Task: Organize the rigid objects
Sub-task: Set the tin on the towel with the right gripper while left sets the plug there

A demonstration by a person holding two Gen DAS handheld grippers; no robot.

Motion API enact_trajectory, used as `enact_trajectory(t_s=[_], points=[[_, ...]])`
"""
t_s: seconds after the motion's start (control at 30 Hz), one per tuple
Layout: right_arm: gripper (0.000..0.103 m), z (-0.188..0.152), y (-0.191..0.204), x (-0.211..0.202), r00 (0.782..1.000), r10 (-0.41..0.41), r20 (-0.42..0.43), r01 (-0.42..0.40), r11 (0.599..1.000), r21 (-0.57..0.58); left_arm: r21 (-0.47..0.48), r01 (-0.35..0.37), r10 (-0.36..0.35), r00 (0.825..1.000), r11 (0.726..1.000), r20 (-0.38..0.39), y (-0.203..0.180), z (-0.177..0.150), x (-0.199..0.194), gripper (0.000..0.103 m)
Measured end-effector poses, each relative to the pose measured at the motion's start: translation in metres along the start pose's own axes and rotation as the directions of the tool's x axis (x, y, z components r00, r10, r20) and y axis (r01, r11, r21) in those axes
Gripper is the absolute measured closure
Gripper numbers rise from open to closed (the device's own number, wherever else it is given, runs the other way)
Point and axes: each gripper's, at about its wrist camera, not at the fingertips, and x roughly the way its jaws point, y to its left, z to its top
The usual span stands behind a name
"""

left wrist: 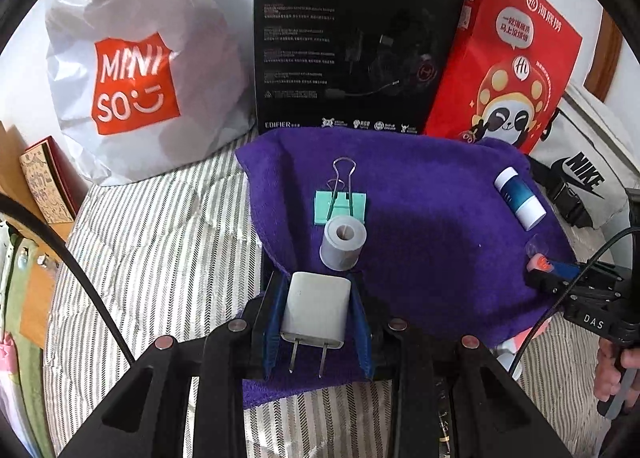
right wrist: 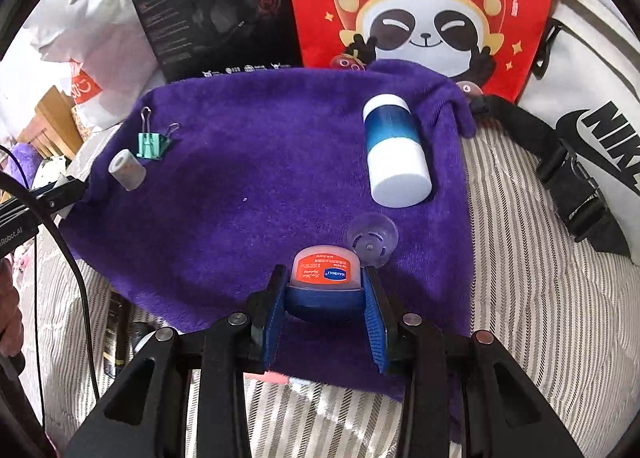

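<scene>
The left gripper (left wrist: pixel 318 314) has its blue fingers (left wrist: pixel 275 322) closed on a white charger (left wrist: pixel 316 314), prongs pointing back toward the camera, held over the near edge of a purple towel (left wrist: pixel 420 218). Just ahead of the charger a grey roll (left wrist: pixel 343 243) stands on the towel, and right behind that lies a green clip (left wrist: pixel 341 207) with its wire handles pointing away.

The right gripper (right wrist: pixel 325 290) has its fingers (right wrist: pixel 374 322) clamped on a small orange tin (right wrist: pixel 323 267) (label upside down from this view), low over the towel's near right part. A clear suction cup (right wrist: pixel 372 236) lies just beside the tin, touching or almost touching the right finger; I cannot tell which. Farther ahead, a blue-and-white bottle (right wrist: pixel 396 150) lies on its side near the towel's right edge, well apart from the roll and clip on the left.

The towel is spread on a striped bed (left wrist: pixel 160 226). Along the back stand a white bag (left wrist: pixel 136 70), a black box (left wrist: pixel 352 38) and a red bag (left wrist: pixel 508 58); a white Nike bag (right wrist: pixel 592 106) lies to the right.
</scene>
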Motion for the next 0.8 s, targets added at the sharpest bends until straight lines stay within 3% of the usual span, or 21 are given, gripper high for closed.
enact_trajectory(t_s=[0.6, 0.8], points=[[0.066, 0.002, -0.002, 0.007, 1.0, -0.01, 0.016, 0.011, 0.998, -0.058, 0.022, 0.022, -0.021, 0.999, 1.0, -0.044, -0.007, 0.005, 0.017, 0.074], [0.064, 0.0, -0.004, 0.007, 0.999, 0.02, 0.031, -0.018, 0.998, -0.062, 0.016, 0.035, -0.035, 0.998, 0.999, -0.049, -0.009, 0.006, 0.025, 0.074]])
